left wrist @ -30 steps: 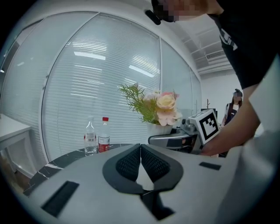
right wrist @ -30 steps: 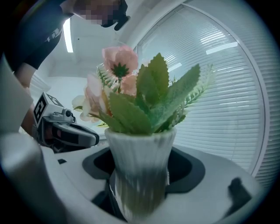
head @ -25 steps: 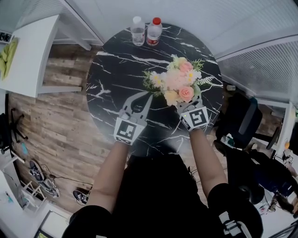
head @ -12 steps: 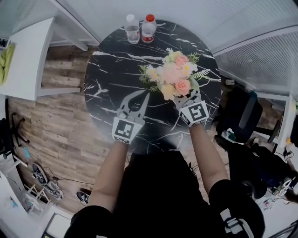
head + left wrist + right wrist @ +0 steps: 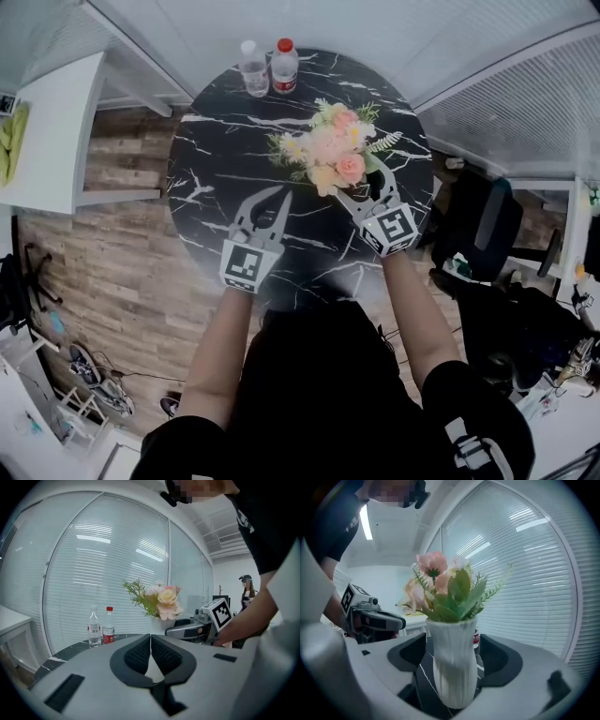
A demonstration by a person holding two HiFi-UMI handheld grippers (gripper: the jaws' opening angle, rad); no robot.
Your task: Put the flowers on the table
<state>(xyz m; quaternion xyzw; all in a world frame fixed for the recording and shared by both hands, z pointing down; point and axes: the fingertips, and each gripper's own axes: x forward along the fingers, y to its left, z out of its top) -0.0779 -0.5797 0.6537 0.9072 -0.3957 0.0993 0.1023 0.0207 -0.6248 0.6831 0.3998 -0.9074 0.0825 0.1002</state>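
A bunch of pink, peach and white flowers (image 5: 328, 145) stands in a white ribbed vase (image 5: 452, 663). My right gripper (image 5: 366, 189) is shut on the vase and holds it upright over the right half of the round black marble table (image 5: 220, 169). The vase's base looks just above the tabletop; contact cannot be told. My left gripper (image 5: 281, 195) hovers over the table left of the flowers, shut with its pads (image 5: 140, 654) touching and nothing between them. The flowers (image 5: 161, 599) and the right gripper (image 5: 187, 630) also show in the left gripper view.
Two water bottles, one clear-capped (image 5: 250, 67) and one red-capped (image 5: 283, 66), stand at the table's far edge. A white desk (image 5: 56, 122) is at the left over wood floor. A black chair (image 5: 483, 234) sits close to the table's right. Window blinds run behind.
The right gripper has carried the vase a little farther over the table, toward the bottles. The left gripper has barely moved and stays shut.
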